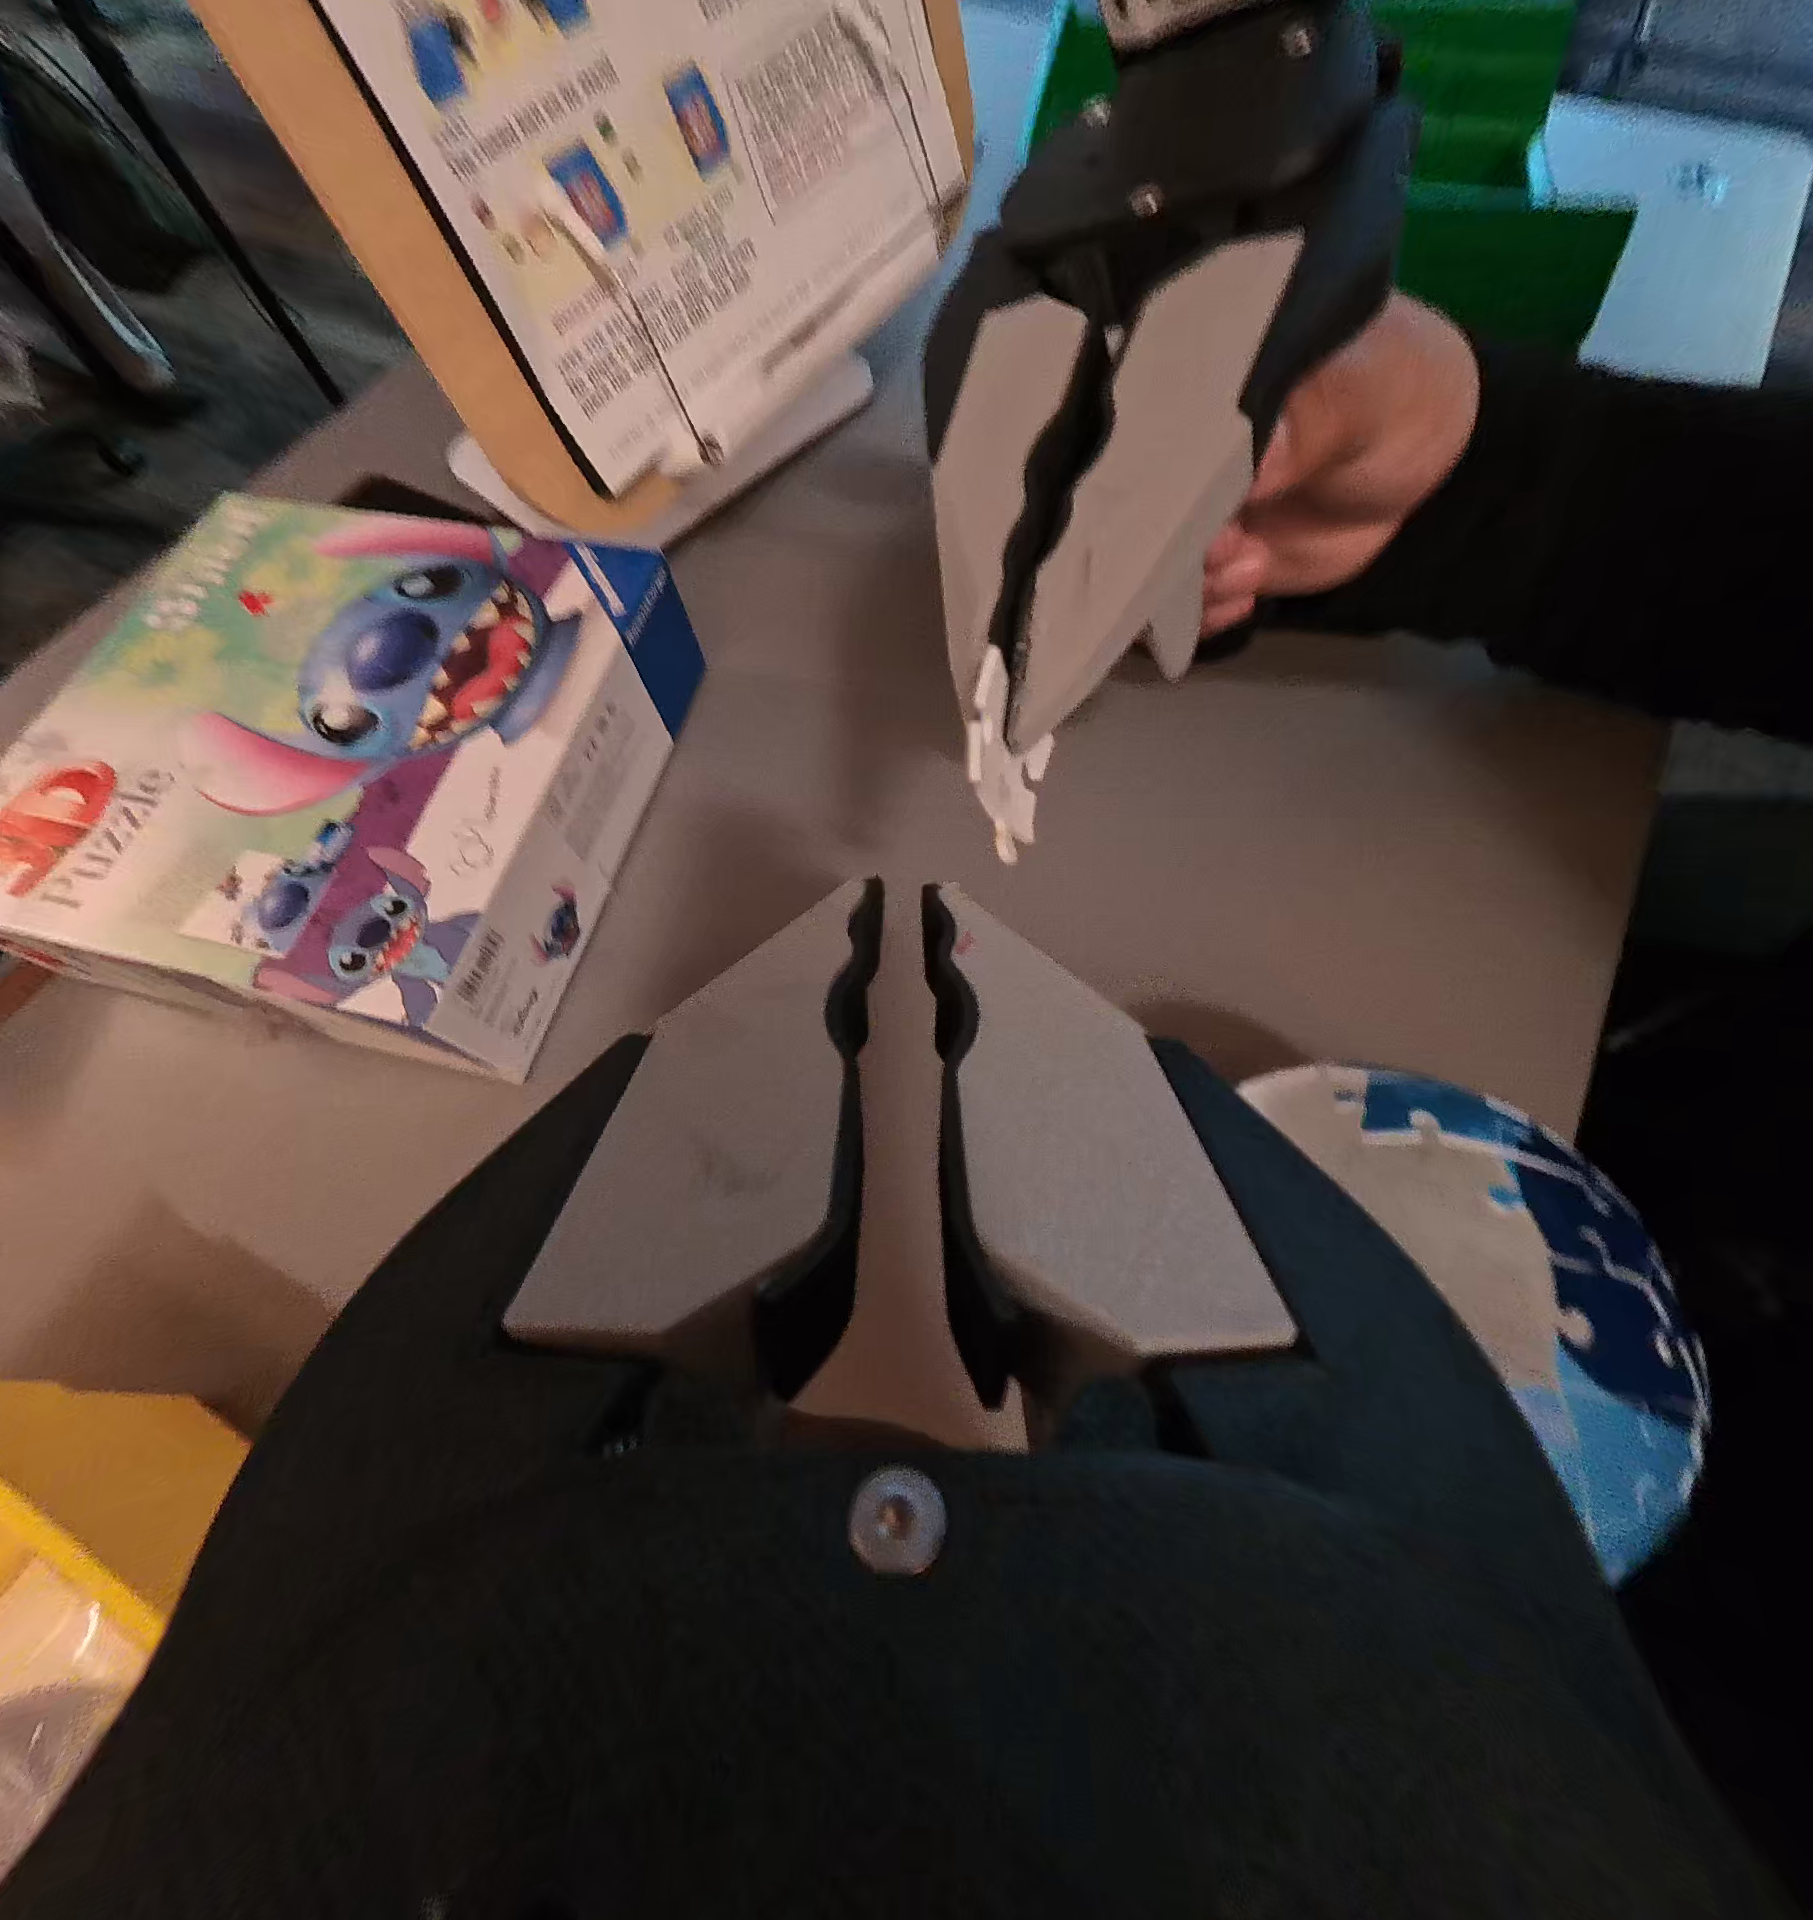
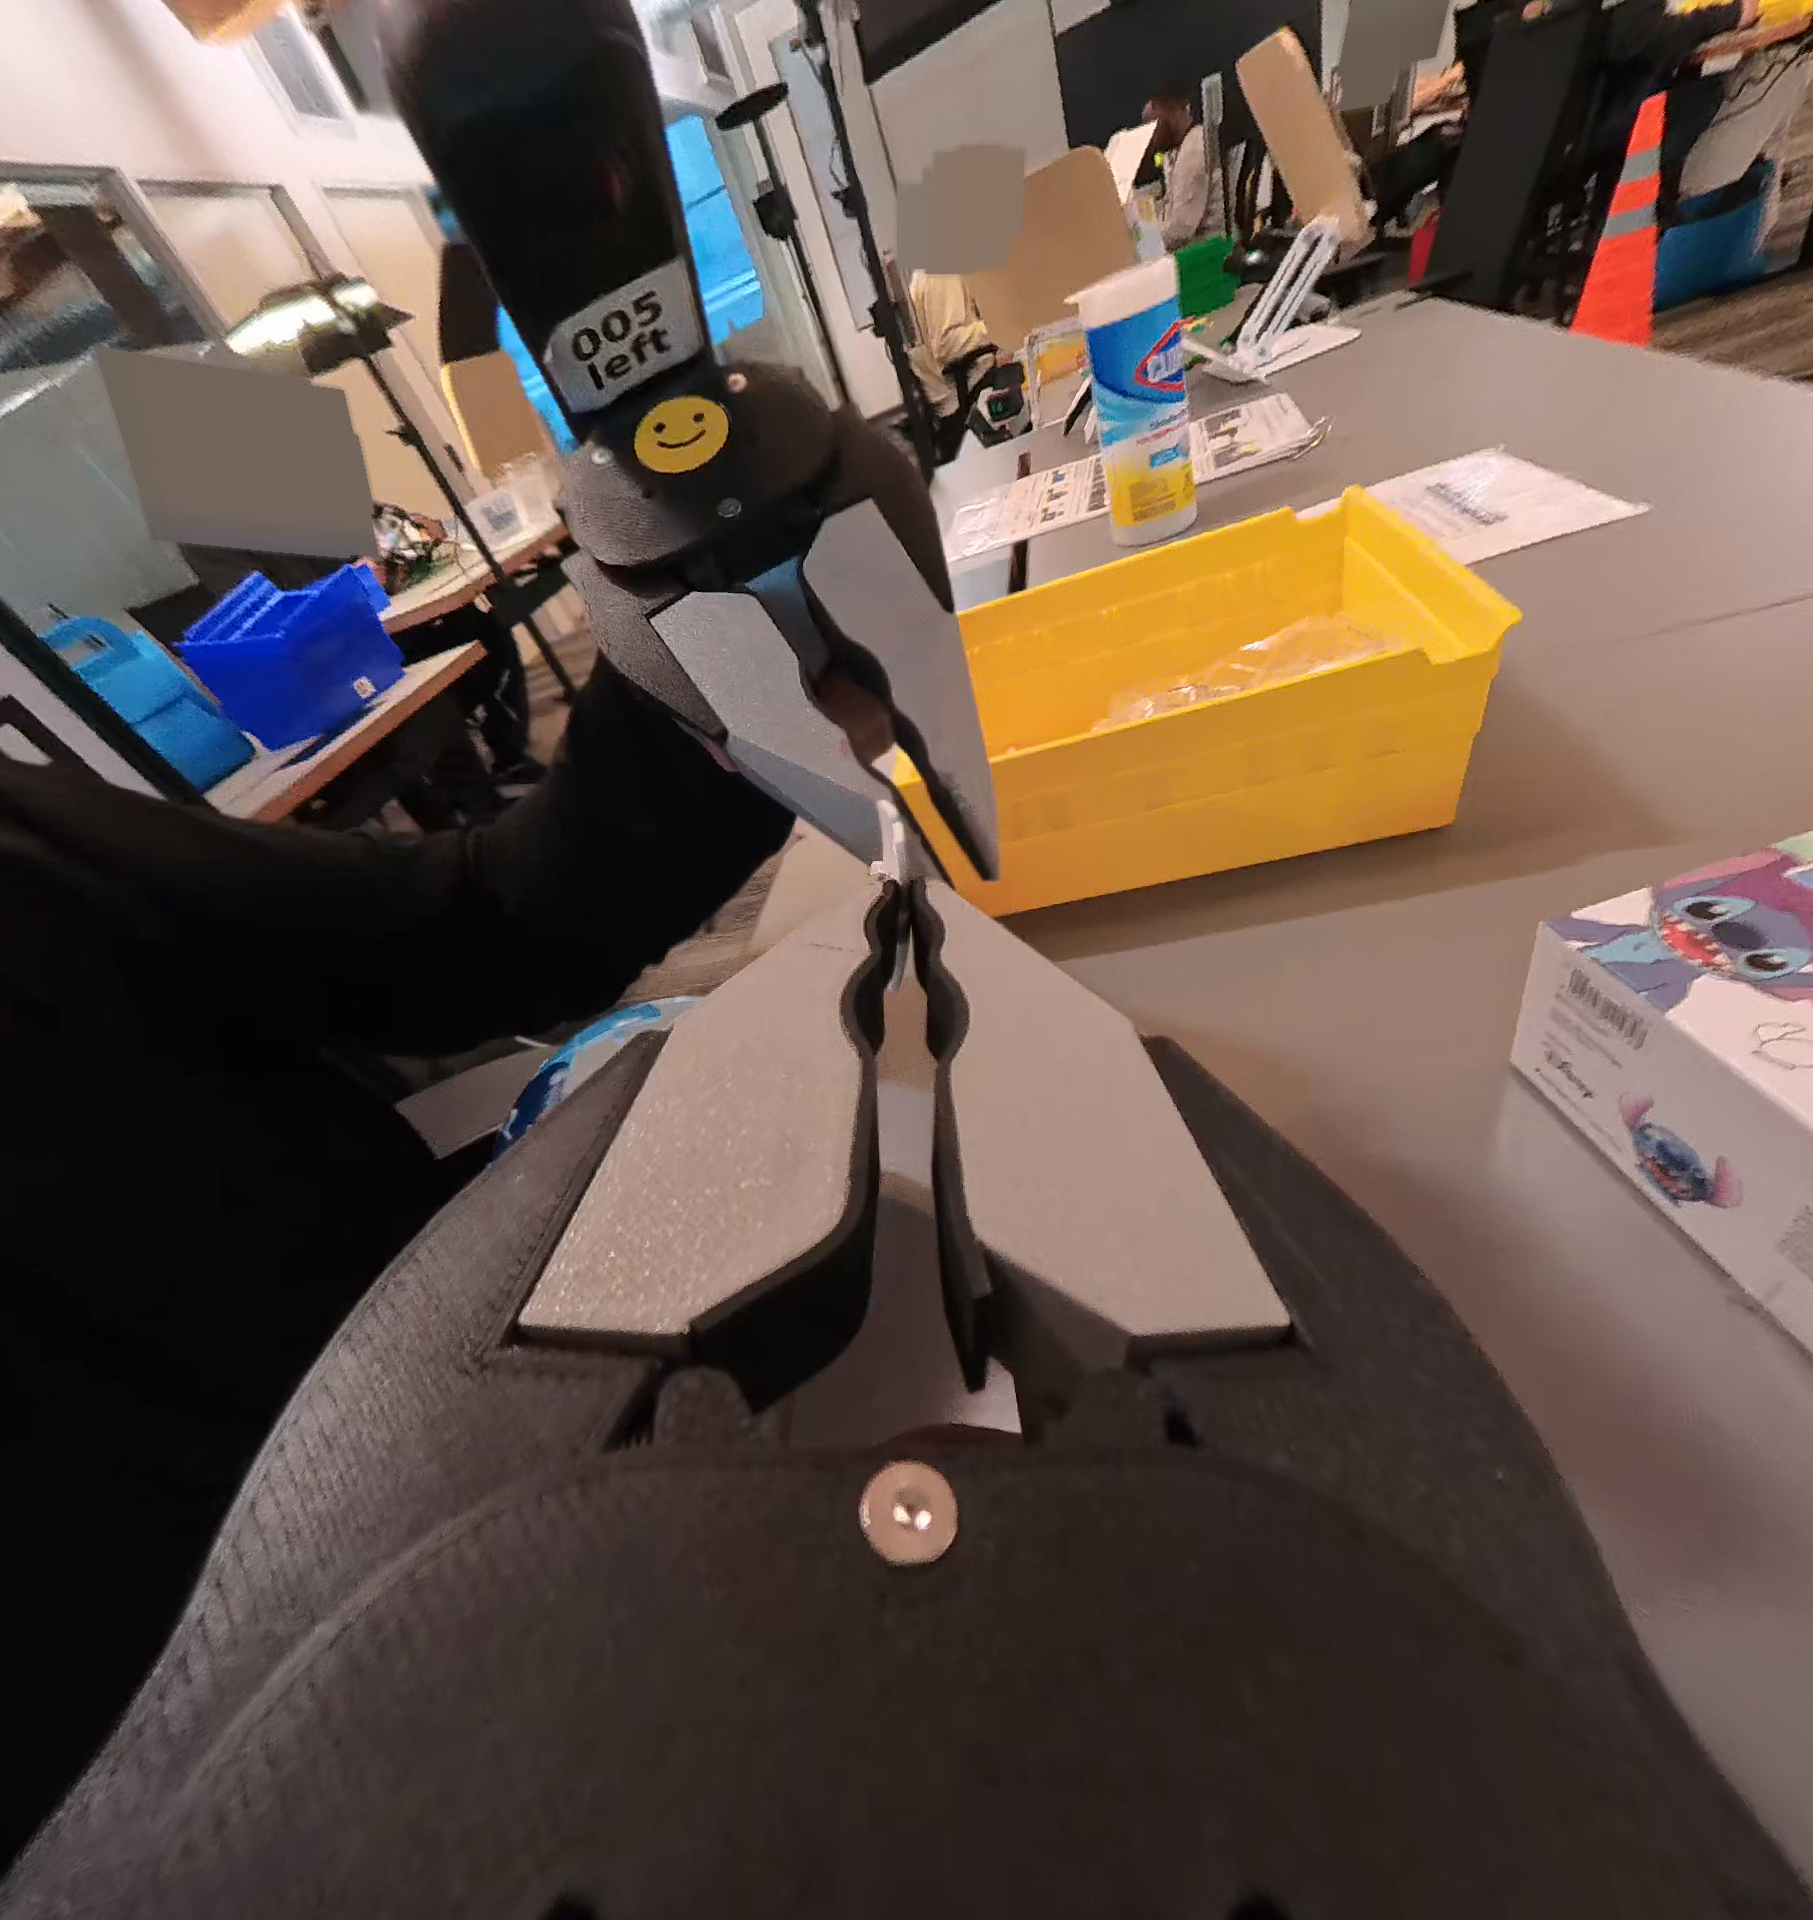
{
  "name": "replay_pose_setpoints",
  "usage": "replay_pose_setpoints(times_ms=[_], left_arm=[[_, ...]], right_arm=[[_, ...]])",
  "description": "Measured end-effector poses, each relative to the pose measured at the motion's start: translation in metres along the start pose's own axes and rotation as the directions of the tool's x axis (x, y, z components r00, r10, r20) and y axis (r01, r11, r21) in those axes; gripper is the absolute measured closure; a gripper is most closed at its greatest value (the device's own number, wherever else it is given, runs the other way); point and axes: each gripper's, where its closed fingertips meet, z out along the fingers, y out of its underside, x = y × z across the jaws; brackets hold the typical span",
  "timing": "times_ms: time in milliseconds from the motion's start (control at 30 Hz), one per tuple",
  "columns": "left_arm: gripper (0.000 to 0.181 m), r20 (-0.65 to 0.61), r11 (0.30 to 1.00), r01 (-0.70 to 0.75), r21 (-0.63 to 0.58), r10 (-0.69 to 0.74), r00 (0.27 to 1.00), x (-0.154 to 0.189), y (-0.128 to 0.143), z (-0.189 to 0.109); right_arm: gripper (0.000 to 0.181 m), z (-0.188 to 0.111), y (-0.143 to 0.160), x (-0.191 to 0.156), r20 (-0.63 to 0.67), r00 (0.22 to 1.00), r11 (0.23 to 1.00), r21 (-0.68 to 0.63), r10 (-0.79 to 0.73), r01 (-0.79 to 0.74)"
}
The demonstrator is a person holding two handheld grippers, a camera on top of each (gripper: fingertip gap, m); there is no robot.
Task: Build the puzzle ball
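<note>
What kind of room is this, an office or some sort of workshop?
Probably an open-plan lab or workshop. Long grey tables carry a yellow parts bin and a tub of wipes; light stands and an orange traffic cone stand behind.

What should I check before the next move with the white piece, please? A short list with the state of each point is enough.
1. Right gripper holds the white piece: ok, it is pinched at the fingertips and part of it sticks out.
2. Left gripper is free to take it: ok, a narrow gap and nothing between its fingers.
3. Piece is lined up with that gap: cannot tell; the two views differ.
4. Ball is in reach: ok, it is close beside the left gripper, partly built.
5. Which side of the piece faces the ball: cannot tell, only white shows.
6. Box is out of the way: ok, it lies off to the side.
</note>
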Motion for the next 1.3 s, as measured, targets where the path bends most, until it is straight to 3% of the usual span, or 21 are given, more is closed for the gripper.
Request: replay_pose_setpoints(times_ms=[100, 200, 300, 400, 533, 667, 900, 1300], left_arm=[[0.169, -0.026, 0.99, 0.036, 0.134, -0.032, 0.999, -0.003, -0.025, 0.0], [0.166, 0.001, 0.979, 0.004, 0.202, -0.004, 1.0, -0.012, -0.045, -0.007], [0.162, -0.01, 0.981, -0.036, 0.188, 0.039, 0.999, -0.011, -0.057, -0.014], [0.161, 0.048, 0.977, -0.119, 0.176, 0.112, 0.993, -0.014, -0.069, -0.021], [0.161, 0.073, 0.968, -0.138, 0.211, 0.125, 0.989, -0.019, -0.082, -0.031], [0.163, 0.1, 0.963, -0.125, 0.241, 0.103, 0.99, -0.029, -0.087, -0.033], [0.163, 0.124, 0.976, -0.125, 0.177, 0.103, 0.987, -0.038, -0.077, -0.018], [0.163, 0.145, 0.971, -0.141, 0.195, 0.114, 0.983, -0.04, -0.079, -0.028]], right_arm=[[0.181, -0.007, -0.006, 0.001, -0.024, 0.999, 1.0, 0.001, -0.026, 0.026], [0.181, -0.011, -0.002, -0.001, -0.047, 0.996, 0.995, -0.077, -0.071, 0.067], [0.181, -0.011, 0.014, -0.002, -0.078, 0.982, 0.952, -0.268, -0.173, 0.146], [0.181, -0.009, 0.033, -0.007, -0.071, 0.969, 0.863, -0.474, -0.236, 0.176], [0.181, -0.007, 0.055, -0.01, -0.058, 0.966, 0.759, -0.631, -0.251, 0.16], [0.181, 0.004, 0.056, -0.011, -0.051, 0.975, 0.756, -0.641, -0.214, 0.132], [0.181, 0.011, 0.07, -0.013, -0.009, 0.995, 0.757, -0.65, -0.1, 0.07], [0.181, 0.016, 0.098, -0.047, 0.045, 0.979, 0.626, -0.763, -0.2, 0.163]])
